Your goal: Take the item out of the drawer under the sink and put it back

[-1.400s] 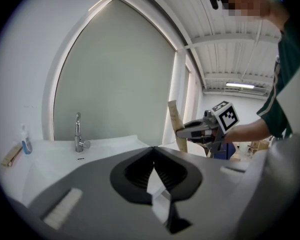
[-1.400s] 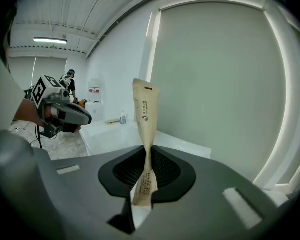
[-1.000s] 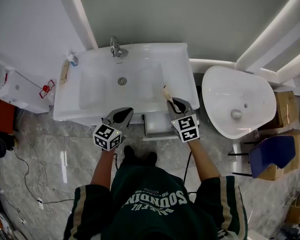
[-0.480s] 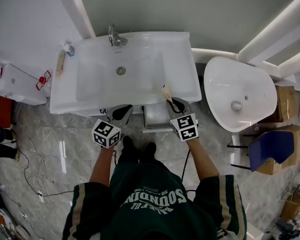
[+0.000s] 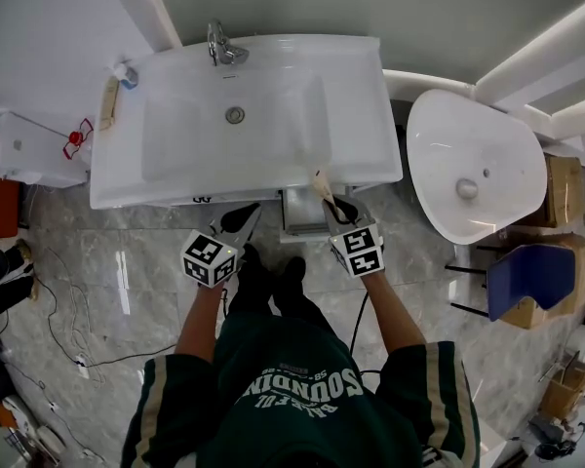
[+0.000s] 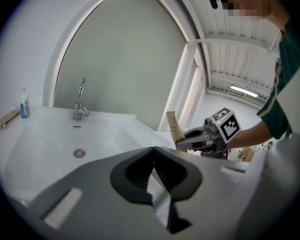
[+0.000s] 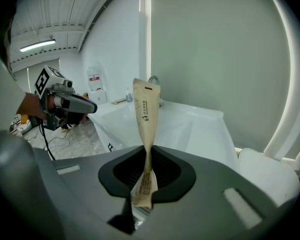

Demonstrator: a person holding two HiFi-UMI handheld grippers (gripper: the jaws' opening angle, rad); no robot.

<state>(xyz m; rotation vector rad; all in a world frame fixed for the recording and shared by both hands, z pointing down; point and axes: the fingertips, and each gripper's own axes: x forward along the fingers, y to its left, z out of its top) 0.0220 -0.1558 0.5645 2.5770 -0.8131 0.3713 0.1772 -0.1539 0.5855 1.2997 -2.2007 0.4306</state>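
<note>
Packet (image 5: 321, 182) has retreated from sink (image 5: 363, 96) to above drawer (image 5: 300, 214). Right gripper (image 5: 331, 201) pinches it; left gripper (image 5: 247, 214) is closed and empty. Lower squarely before release.

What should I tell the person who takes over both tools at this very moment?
Left tool: jaws together, empty, held in front of the sink.
Right tool: shut on the lower part of a brown paper packet, which stands upright out of the jaws.
Drawer under the sink: pulled open, close beside the right tool.
Done: the packet is out of the drawer and up at the sink's front edge.
Left: lower the packet back into the drawer and let go. After that, probably push the drawer shut.
</note>
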